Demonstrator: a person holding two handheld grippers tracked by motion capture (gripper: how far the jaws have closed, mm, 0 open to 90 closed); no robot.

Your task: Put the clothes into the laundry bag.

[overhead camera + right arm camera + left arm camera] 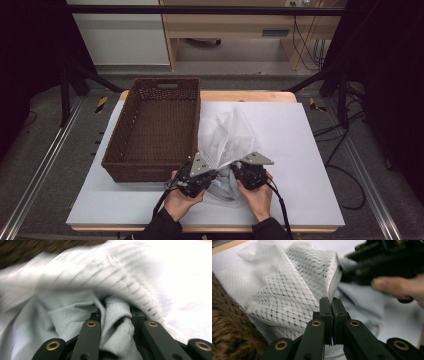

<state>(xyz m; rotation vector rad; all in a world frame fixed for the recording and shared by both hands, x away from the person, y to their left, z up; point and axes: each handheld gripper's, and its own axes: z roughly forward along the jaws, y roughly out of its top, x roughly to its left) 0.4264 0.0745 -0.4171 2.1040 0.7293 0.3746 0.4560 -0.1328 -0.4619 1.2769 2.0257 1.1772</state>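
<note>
**Garment being taken out of (or put into) the mesh bag**

At the left of the table stood the brown wicker basket [150,130], with nothing visible inside it. Just beside its right wall lay the white mesh laundry bag [227,135] on the pale table cover [300,150], with its mouth toward the person.

The left gripper [196,175] was at the near edge of the bag. In the left gripper view its jaws stood pressed together on the rim of the mesh bag [287,295], holding that edge up.

The right gripper [250,172] was just beside it, at the mouth of the bag. In the right gripper view a bunched fold of the pale grey garment [117,322] sat between the jaws, which were narrow and pinching the cloth.

I judged that the step in hand was moving the garment through the bag's mouth; which direction, I could not tell. The next move called for the left gripper to keep the mouth held open while the right one guided the cloth without catching the mesh.
</note>
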